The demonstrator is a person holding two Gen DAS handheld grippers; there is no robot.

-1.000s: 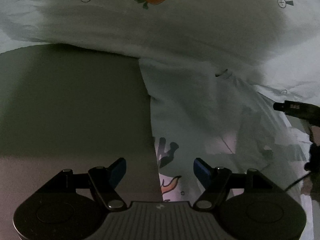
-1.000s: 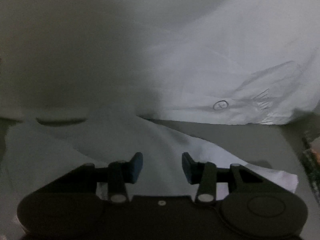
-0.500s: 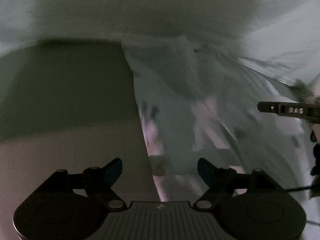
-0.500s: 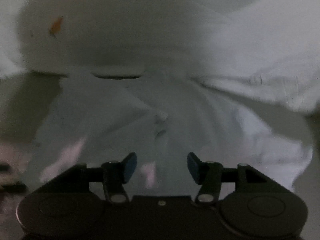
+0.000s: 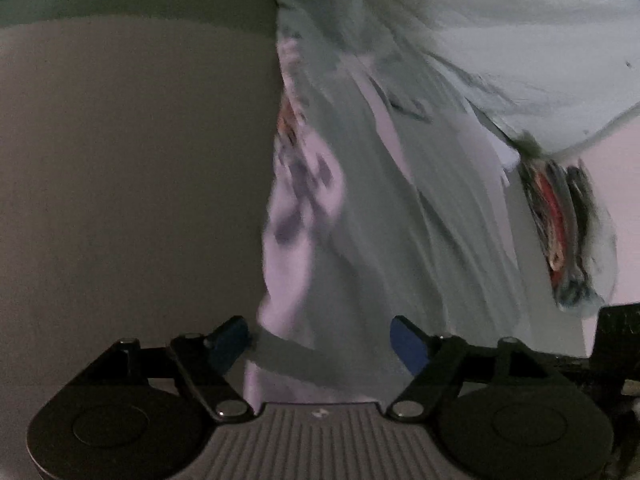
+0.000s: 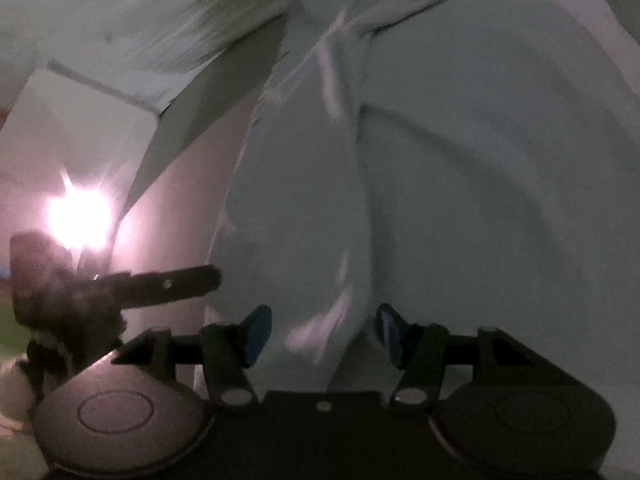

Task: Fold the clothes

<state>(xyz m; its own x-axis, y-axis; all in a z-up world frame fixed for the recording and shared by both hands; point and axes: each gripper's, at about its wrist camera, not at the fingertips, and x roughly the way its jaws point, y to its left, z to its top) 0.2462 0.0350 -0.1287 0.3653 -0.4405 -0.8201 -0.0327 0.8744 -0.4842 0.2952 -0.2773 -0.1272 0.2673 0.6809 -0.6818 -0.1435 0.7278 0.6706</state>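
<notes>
Hanging between both sets of tongs, the pale garment runs away ahead, probably lifted so it drapes straight for folding. The left gripper and right gripper stand wide open around cloth, pinching nothing visibly.

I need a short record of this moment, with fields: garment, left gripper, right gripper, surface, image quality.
garment: pale printed garment, bunched in long folds, not yet folded flat
left gripper: left gripper open, cloth between the blue pads, not pinched
right gripper: right gripper open, cloth between its pads as well
surface: plain grey surface left of the cloth
other cloth: white carrot-print sheet behind
image quality: dim, motion-blurred; print details unclear
</notes>
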